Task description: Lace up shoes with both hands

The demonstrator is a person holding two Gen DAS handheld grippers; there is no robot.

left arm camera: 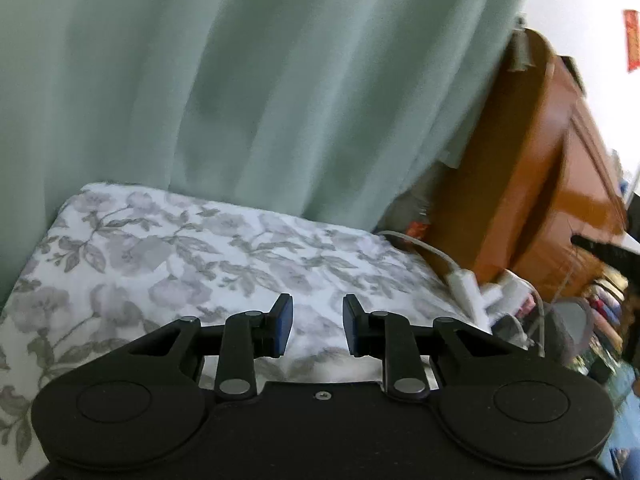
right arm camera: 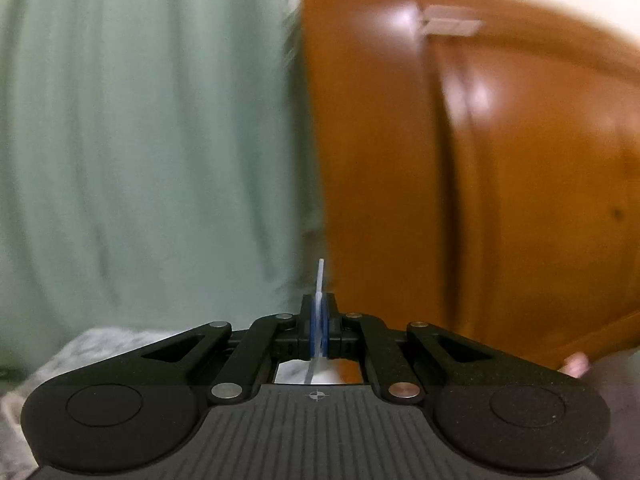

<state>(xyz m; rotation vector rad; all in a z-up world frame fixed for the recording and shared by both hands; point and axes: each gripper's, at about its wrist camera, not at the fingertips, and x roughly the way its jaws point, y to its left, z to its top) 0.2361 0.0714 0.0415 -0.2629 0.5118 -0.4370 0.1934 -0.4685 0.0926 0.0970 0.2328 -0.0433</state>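
Right wrist view is motion-blurred: orange-brown wooden wardrobe (right arm camera: 500, 168) smeared, pale green curtain (right arm camera: 140, 140) soft. Thin white lace tip (right arm camera: 320, 280) runs down between the pads, lower run hidden behind the gripper body. Shoe is in neither view. Left view: white plugs and cables (left arm camera: 480, 288) blurred, cluttered colourful items (left arm camera: 604, 304) at right edge unreadable.

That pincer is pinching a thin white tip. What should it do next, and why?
Probably lower it again. The right gripper is shut on the lace tip, facing only curtain and wardrobe; no shoe shows in either view, so threading cannot happen here.
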